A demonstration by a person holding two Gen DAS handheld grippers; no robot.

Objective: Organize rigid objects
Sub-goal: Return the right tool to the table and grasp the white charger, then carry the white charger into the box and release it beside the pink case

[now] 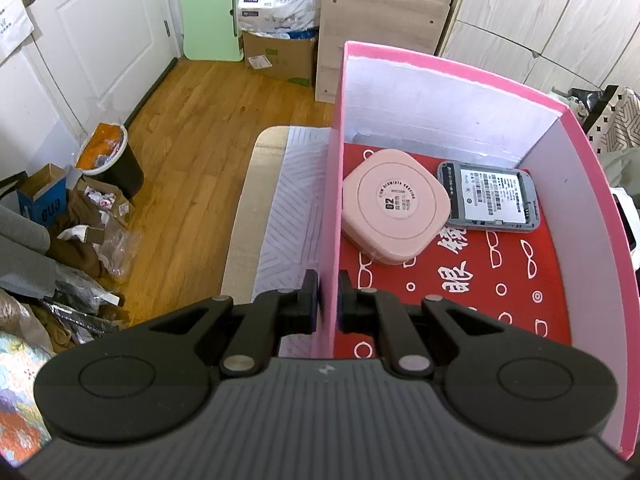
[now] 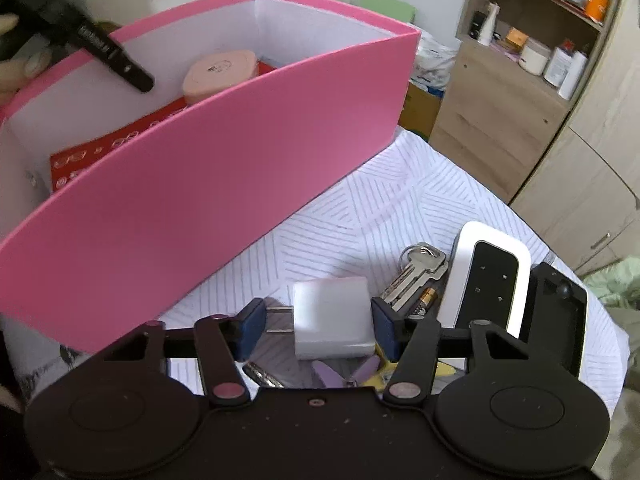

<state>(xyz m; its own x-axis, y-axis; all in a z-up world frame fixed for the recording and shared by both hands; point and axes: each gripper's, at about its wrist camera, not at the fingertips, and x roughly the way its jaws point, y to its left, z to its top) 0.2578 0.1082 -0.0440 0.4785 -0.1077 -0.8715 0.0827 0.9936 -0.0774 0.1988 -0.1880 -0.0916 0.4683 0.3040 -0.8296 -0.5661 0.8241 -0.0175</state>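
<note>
Left wrist view: left gripper [image 1: 328, 300] is pinched onto the near side wall of the pink box [image 1: 460, 68], one pad outside, one inside, both pressing the thin wall. Box sits on a white patterned cloth [image 1: 280, 208] over a table. Inside, on a red sheet with white glasses print [image 1: 500, 280], a pink rounded case [image 1: 394, 210] lies flat toward the far end, label up. Just beside it, touching or nearly so, a grey device with its back cover off [image 1: 488, 198], printed label showing. Rest of the box floor is bare red sheet.

Right wrist view: right gripper [image 2: 318, 328] is spread, jaws standing either side of a white plug adapter [image 2: 332, 320] lying on the cloth, prongs pointing at the left pad. Right pad looks close to the adapter body; left pad stands clear beyond the prongs, so no squeeze on it. Adapter is outside the box, near its long pink wall. Next out: keys on a ring [image 2: 416, 268], a small battery [image 2: 424, 300], a white-and-black remote-like device [image 2: 484, 280], a black case [image 2: 556, 316] at the far right. Purple and yellow clips [image 2: 352, 372] lie just below the adapter, partly hidden by the gripper body.
</note>
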